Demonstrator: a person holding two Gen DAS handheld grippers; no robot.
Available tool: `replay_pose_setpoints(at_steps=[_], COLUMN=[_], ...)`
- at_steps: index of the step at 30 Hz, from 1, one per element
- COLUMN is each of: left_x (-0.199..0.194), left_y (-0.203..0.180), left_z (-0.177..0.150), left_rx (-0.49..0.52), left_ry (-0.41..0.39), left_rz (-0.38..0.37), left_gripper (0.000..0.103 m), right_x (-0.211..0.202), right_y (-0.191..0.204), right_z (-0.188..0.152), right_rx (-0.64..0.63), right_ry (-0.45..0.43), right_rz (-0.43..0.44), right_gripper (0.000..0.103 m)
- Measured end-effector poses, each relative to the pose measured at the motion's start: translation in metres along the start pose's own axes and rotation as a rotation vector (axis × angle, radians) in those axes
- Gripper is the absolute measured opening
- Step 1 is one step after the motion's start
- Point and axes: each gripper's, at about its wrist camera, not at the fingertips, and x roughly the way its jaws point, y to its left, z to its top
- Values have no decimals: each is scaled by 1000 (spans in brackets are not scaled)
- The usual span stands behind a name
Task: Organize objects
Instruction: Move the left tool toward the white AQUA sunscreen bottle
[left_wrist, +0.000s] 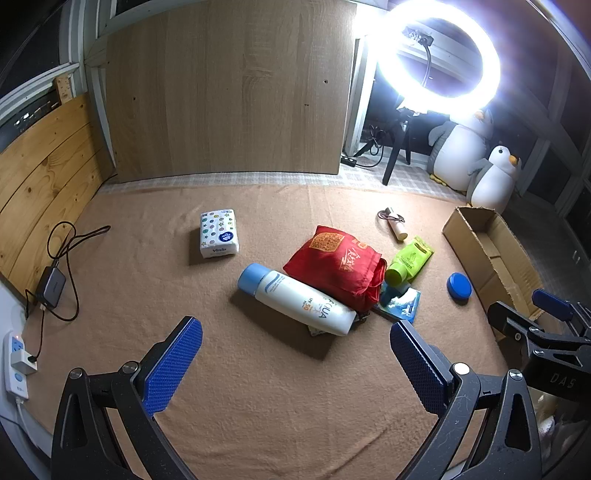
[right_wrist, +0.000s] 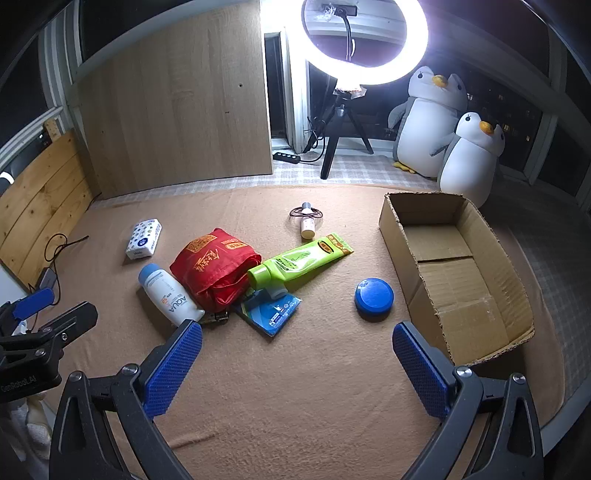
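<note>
We judge the tidying barely begun: the cardboard box (right_wrist: 458, 273) sits empty on the blanket (right_wrist: 295, 387) (a likely home for everything). Left to sort are the tissue pack (right_wrist: 144, 238), sunscreen bottle (right_wrist: 170, 293), red bag (right_wrist: 214, 267), green tube (right_wrist: 299, 260) and blue lid (right_wrist: 373, 298). Our left tool (left_wrist: 295, 365) and right tool (right_wrist: 297, 365) hover released, holding nothing.

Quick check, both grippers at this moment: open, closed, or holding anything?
Left gripper: open wide, nothing between its pads, above the bare blanket.
Right gripper: open wide, holding nothing, short of the blue round tin.
</note>
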Motion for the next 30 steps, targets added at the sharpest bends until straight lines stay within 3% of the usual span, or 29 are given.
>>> replay_pose_setpoints(at_steps=[30], left_x=[1], left_y=[-1], left_z=[-1], left_rx=[-3], left_ry=[-2], left_rz=[1], left_gripper=[103], right_x=[3], right_y=[-1], right_z=[-1], right_rx=[4], right_ry=[11], right_rz=[5], right_gripper=[102])
